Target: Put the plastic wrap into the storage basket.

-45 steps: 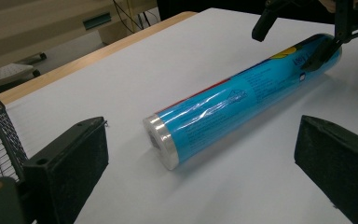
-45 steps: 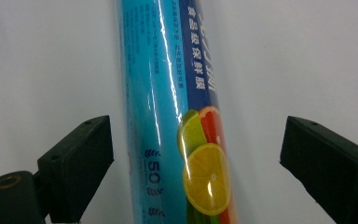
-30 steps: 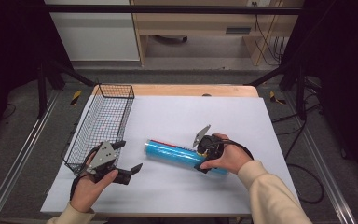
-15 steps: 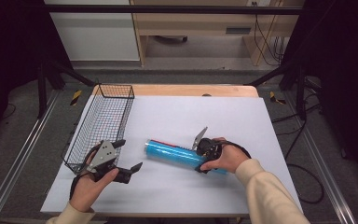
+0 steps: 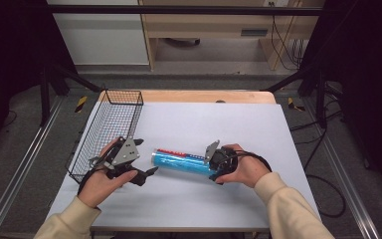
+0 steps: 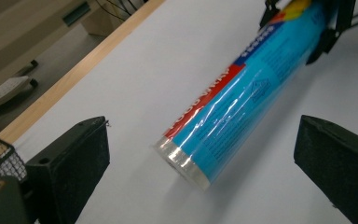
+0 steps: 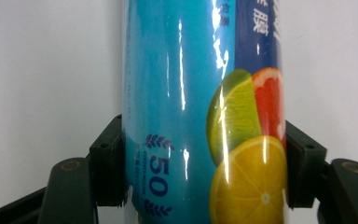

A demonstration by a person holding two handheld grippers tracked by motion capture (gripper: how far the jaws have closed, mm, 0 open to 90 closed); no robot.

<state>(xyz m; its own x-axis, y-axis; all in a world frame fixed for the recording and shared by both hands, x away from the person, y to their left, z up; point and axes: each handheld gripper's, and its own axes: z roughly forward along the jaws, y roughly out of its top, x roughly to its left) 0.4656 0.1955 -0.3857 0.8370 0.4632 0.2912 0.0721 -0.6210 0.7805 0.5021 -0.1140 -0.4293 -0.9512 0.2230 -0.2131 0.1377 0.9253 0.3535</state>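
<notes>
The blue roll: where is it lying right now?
High view: the blue roll lies mid-table, right end clamped in the right gripper, left gripper beside its free end.

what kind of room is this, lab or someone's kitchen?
Most likely a lab or recording workspace, not a kitchen: the white table sits between metal floor rails, loose cables trail by a plain wooden bench, and dark curtains hang at both sides.
</notes>
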